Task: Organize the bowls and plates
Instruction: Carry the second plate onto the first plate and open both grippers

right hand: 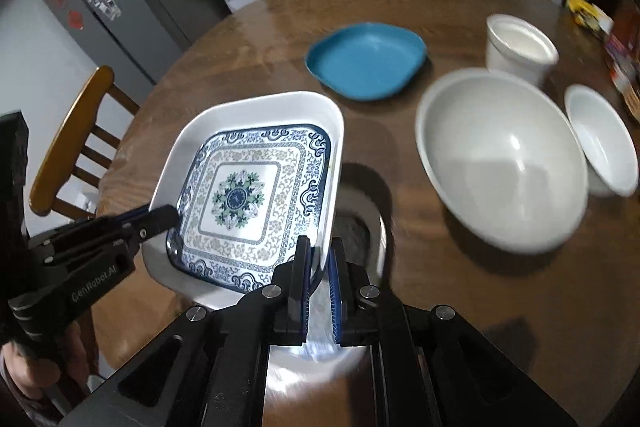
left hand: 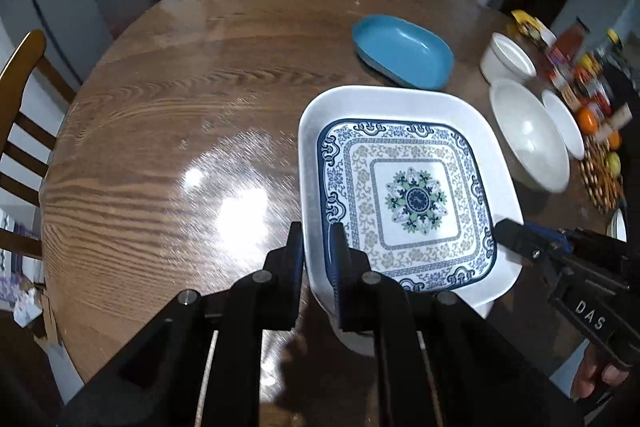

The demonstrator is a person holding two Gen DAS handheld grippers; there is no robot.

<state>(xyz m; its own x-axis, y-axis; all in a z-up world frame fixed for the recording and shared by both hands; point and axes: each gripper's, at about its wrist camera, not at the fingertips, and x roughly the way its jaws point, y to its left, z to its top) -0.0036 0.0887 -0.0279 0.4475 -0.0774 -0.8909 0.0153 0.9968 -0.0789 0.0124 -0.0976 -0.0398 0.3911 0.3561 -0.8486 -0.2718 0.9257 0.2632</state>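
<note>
A blue-patterned square plate lies inside a larger white square plate; both also show in the right wrist view, patterned plate and white plate. My left gripper is shut on the stacked plates' left rim. My right gripper is shut on their right rim, and it shows in the left wrist view. The stack is held tilted above the wooden table. A white object under the stack is blurred.
A blue oval dish sits mid-table. A large white bowl, a smaller white bowl and a white cup stand to the right. Jars and fruit crowd the right edge. Chairs ring the table.
</note>
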